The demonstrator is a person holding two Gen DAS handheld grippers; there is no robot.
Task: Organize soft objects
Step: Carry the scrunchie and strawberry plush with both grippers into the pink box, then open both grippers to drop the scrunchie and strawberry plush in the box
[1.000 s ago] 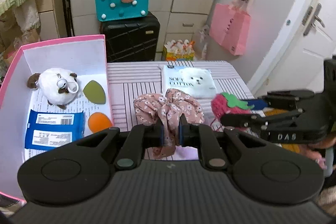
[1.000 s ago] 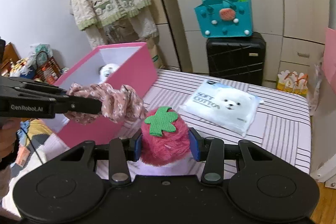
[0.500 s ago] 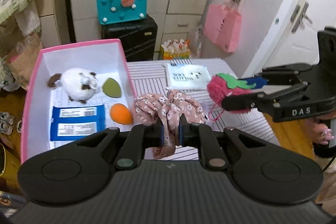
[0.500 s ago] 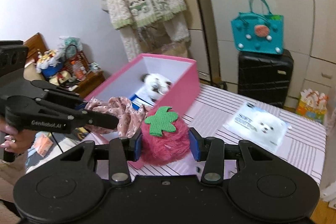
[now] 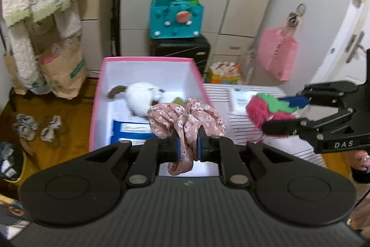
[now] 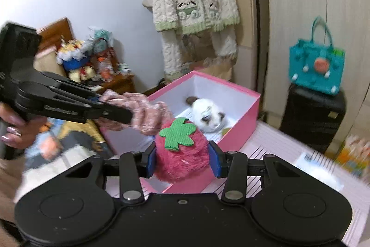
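Pinching the floral scrunchie (image 5: 185, 117) tight in my left gripper (image 5: 187, 149), I held it above the near end of the pink box (image 5: 148, 59). My right gripper (image 6: 182, 159) clamped the fuzzy strawberry (image 6: 182, 161) just beside that box's near wall. Inside the box lay a white plush toy (image 6: 208, 115) toward its far end.

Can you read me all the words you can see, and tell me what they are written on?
"DAS": on the side of the right tongs.
Blue packets in the pink box: print too blurred to read.
White pack on the striped table: too blurred.
Brown paper bag: green print, unreadable.
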